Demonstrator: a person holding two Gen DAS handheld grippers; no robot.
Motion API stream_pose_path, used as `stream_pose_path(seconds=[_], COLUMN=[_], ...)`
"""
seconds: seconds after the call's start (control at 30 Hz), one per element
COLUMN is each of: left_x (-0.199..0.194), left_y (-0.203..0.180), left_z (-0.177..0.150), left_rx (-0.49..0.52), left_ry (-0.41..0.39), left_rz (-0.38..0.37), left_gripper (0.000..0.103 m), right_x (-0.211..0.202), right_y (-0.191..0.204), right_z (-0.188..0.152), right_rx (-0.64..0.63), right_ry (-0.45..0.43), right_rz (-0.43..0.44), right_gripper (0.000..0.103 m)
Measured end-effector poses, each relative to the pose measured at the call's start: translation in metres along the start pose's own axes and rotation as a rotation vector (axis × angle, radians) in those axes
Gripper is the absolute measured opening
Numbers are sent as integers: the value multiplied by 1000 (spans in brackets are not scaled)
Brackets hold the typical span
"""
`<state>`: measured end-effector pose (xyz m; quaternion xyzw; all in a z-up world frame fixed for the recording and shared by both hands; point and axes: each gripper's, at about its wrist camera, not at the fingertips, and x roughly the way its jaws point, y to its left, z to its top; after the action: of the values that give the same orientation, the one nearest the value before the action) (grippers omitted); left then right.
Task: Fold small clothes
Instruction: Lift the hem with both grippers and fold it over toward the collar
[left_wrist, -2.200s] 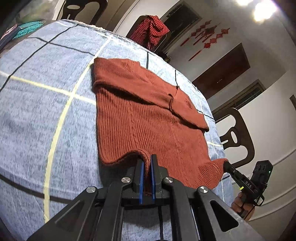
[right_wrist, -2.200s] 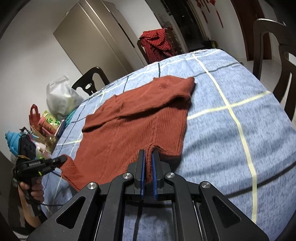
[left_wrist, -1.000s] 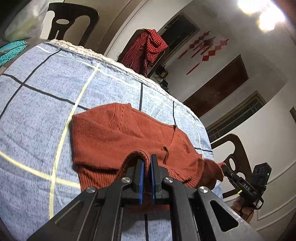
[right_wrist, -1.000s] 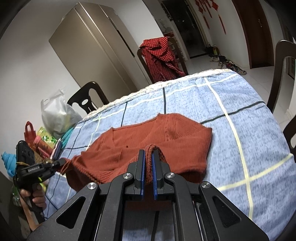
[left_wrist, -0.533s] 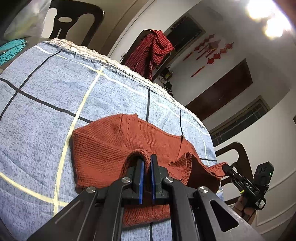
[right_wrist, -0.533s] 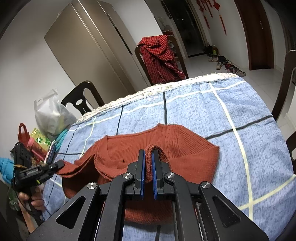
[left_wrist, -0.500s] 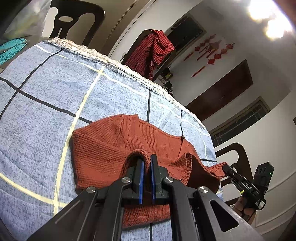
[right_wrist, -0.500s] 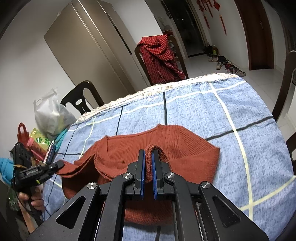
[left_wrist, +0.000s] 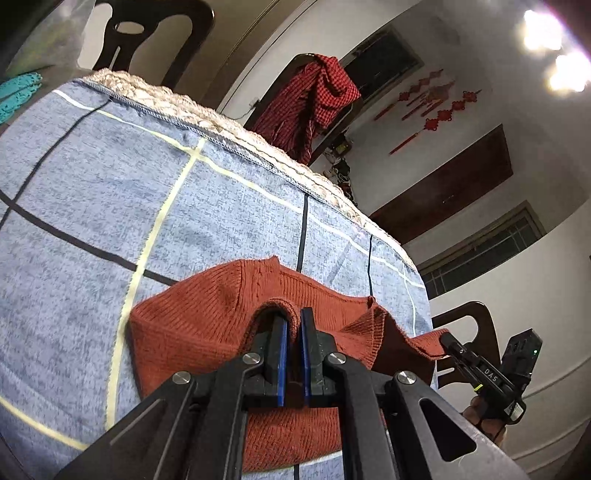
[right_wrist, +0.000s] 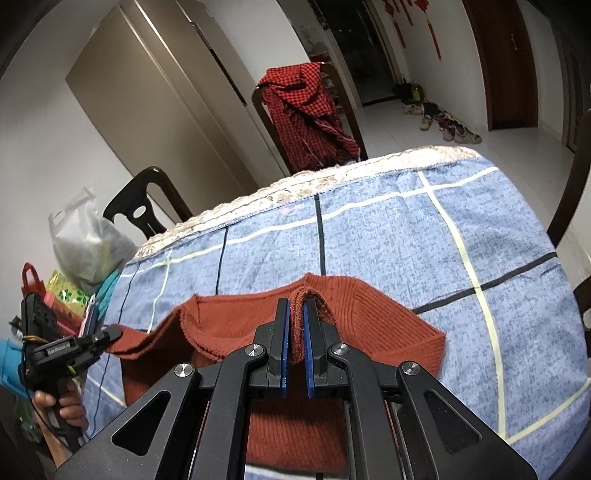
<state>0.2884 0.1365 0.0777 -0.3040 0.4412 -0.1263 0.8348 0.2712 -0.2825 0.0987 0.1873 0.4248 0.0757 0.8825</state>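
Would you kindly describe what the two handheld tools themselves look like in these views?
Each is matte black, with angular triangular-cutout arms, silver round pivot bolts and two narrow fingers faced with blue pads. Seen from across, the right tool has a pistol-style grip, white lettering and a green light; the left tool carries a white label and thin cables.

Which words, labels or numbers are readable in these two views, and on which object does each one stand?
"DAS": white letters on the right gripper, seen in the left wrist view.
White label on the left gripper, seen in the right wrist view: too small and blurred to read surely.
Nothing readable on the rust sweater or the red wall ornaments.
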Motion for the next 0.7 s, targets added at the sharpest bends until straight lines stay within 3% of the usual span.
stream_pose_path(seconds=[0.7], left_x=[49], left_y=[11], left_z=[22], left_rx=[-39], left_ry=[29], left_rz=[77], left_gripper=[8], right_x=[47], right_y=[-25], right_z=[13], right_rx=[77], right_ry=[60], right_rz=[-35], right_gripper=[7])
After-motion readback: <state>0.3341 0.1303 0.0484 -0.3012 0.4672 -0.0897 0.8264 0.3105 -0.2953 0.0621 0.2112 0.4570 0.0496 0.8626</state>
